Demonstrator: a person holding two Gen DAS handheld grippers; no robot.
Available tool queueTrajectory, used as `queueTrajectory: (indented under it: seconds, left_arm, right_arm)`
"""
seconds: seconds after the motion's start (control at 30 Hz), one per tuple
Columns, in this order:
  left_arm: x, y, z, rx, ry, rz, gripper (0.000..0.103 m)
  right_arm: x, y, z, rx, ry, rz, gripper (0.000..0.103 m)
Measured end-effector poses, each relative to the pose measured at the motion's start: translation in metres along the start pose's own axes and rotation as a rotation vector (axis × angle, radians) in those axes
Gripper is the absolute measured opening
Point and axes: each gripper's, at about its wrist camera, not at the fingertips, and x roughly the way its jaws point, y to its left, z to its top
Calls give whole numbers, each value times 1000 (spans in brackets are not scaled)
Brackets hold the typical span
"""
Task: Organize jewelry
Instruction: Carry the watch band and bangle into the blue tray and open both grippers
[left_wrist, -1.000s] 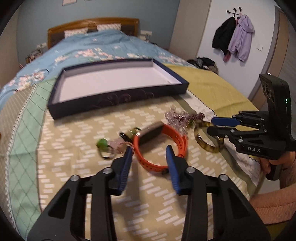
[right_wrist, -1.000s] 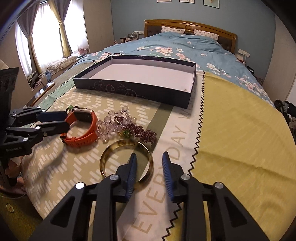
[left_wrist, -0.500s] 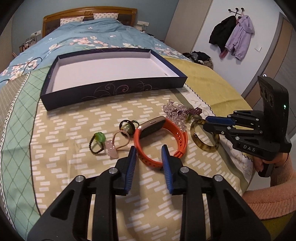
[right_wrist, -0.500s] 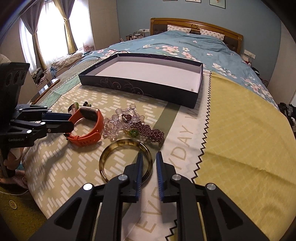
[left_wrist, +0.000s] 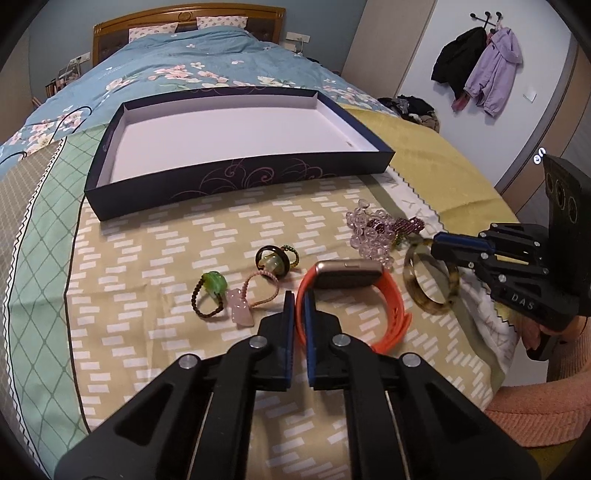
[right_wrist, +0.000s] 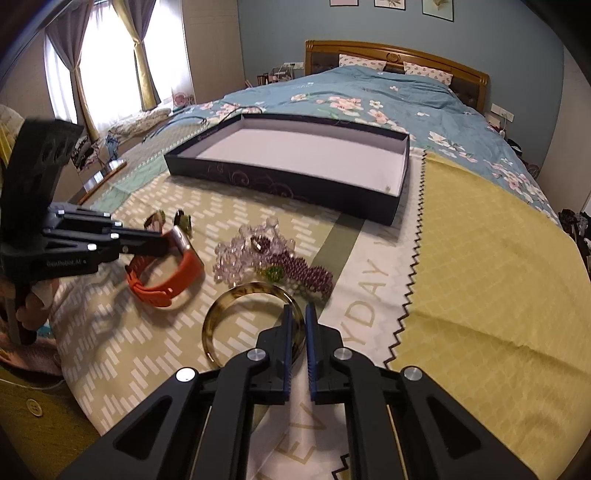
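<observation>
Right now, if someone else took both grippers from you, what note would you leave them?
The left gripper: jaws have just closed on the strap of the orange watch.
The right gripper: jaws have just closed on the rim of the tortoiseshell bangle.
Both pieces rest on the bedspread.
Done: nothing is in the box yet.
Left: watch, bangle, bead bracelets and corded charms all go into the box.

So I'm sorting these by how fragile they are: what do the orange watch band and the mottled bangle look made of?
The orange watch band looks like matte silicone rubber: soft, flexible curve, moulded holes. The mottled bangle looks like glossy resin or acrylic in a tortoiseshell pattern: rigid, translucent amber with dark flecks. It could also be glass.
</observation>
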Motion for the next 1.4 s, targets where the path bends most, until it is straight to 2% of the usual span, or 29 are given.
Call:
queueTrajectory:
  seconds: [0.2, 0.33, 0.47, 0.63, 0.8, 0.97, 1.23, 1.4]
  left_arm:
    - [-21, 7, 10, -34, -58, -61, 5]
    - [-40, 18, 31, -50, -135, -60, 5]
    - [-52, 33, 60, -60, -202, 0, 5]
    - [-50, 60, 107, -113, -236, 58, 5]
    - [-29, 87, 152, -169, -218, 92, 5]
    - [2, 104, 179, -194, -185, 144, 5]
    - [58, 130, 205, -221, -95, 201, 5]
    - [84, 139, 216, -226, -57, 237, 5]
  right_arm:
    - [-10, -7, 20, 27, -66, 21, 6]
    - [-9, -12, 46, 23, -118, 21, 6]
    - [2, -22, 82, 22, -156, 21, 6]
    - [30, -38, 126, 47, -163, 12, 6]
    - [68, -49, 161, 70, -139, -11, 6]
    - [104, -59, 187, 96, -96, -45, 6]
    - [150, -70, 204, 137, -12, -58, 6]
    - [165, -71, 207, 151, 39, -68, 6]
